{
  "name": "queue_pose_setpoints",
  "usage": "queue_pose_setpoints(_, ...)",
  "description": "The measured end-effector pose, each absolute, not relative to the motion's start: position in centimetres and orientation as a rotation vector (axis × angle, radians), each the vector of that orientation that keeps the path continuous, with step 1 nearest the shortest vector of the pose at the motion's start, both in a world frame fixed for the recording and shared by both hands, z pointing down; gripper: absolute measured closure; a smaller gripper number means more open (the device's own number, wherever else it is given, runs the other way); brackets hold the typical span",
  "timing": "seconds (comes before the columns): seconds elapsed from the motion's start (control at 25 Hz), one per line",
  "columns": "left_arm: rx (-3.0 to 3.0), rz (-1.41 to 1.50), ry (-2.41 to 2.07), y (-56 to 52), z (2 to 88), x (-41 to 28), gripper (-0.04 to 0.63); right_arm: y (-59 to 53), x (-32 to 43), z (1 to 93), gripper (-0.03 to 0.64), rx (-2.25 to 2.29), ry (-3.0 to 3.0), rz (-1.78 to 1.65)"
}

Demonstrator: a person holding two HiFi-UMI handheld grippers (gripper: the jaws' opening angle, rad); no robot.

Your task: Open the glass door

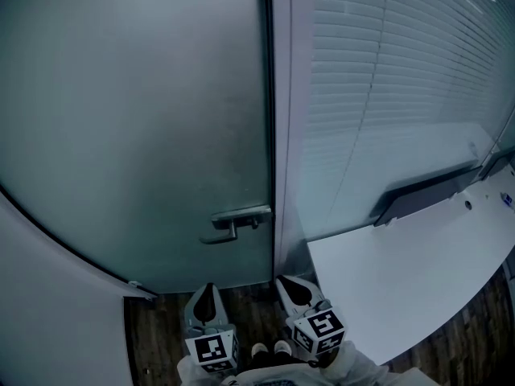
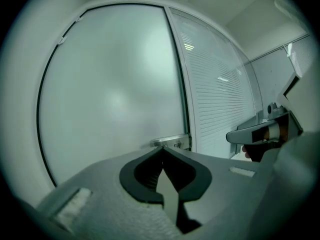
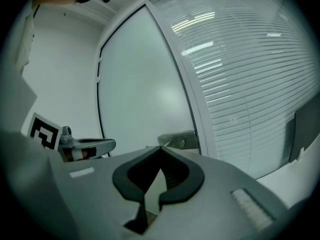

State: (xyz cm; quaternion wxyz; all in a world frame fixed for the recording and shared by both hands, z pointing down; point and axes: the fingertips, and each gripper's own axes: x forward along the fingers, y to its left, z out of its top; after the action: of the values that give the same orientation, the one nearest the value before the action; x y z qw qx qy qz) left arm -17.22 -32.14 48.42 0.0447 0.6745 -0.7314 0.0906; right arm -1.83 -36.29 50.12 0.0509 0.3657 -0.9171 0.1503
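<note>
**Both grippers closed and empty, short of the door handle**

The frosted glass door (image 1: pixel 137 119) has its right edge against a pale frame (image 1: pixel 283 119). The metal handle (image 1: pixel 237 219) sits at that edge, just beside the frame, with its lever level and pointing left.

In the head view, the left gripper (image 1: pixel 208 289) is below the handle and slightly to its left. It is apart from the handle and points toward the door. Its 2 jaws are pressed together at the tips with nothing between them. In the left gripper view the dark pads meet in a point, and the handle shows just above and beyond them.

The right gripper (image 1: pixel 291 285) is below and to the right of the handle, under the frame, and is also apart from it. Its 2 jaws likewise meet at the tips and hold nothing. In the right gripper view the handle's plate shows just beyond the tips, a little to the right.

The 2 grippers lie side by side below the handle, near each other but not touching. Each carries a marker cube (image 1: pixel 213 351) at its rear.

To the right of the handle, past the frame, hang horizontal blinds (image 1: pixel 386 79). Below and to the right of the handle lies a white tabletop (image 1: pixel 402 280). Below the handle is a dark wood floor (image 1: pixel 161 336), with the person's 2 shoes (image 1: pixel 269 349) showing between the cubes.
</note>
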Motion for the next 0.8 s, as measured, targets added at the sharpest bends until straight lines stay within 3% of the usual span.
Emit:
queue_pose_setpoints(0.12,2.071,0.284,-2.229,-32.8,48.6,-18.0,0.587,-36.8,-2.5,50.3,0.614,1.118,-2.784,0.469)
queue_pose_setpoints(0.16,2.088,0.296,-2.218,-33.0,48.7,-18.1,0.537,-36.8,-2.7,50.2,0.612,1.12,-2.781,0.467)
queue_pose_setpoints(0.32,2.167,0.417,-2.167,-33.9,49.5,-17.9,0.487,-37.1,-2.8,50.0,0.614,1.149,-2.766,0.463)
queue_pose_setpoints(0.48,2.246,0.585,-2.085,-34.5,51.0,-17.3,0.386,-36.9,-2.4,50.4,0.613,1.174,-2.742,0.468)
queue_pose_setpoints(0.8,2.312,1.12,-2.258,-37.0,51.8,-19.6,0.339,-36.8,-0.6,51.1,0.612,1.228,-2.684,0.471)
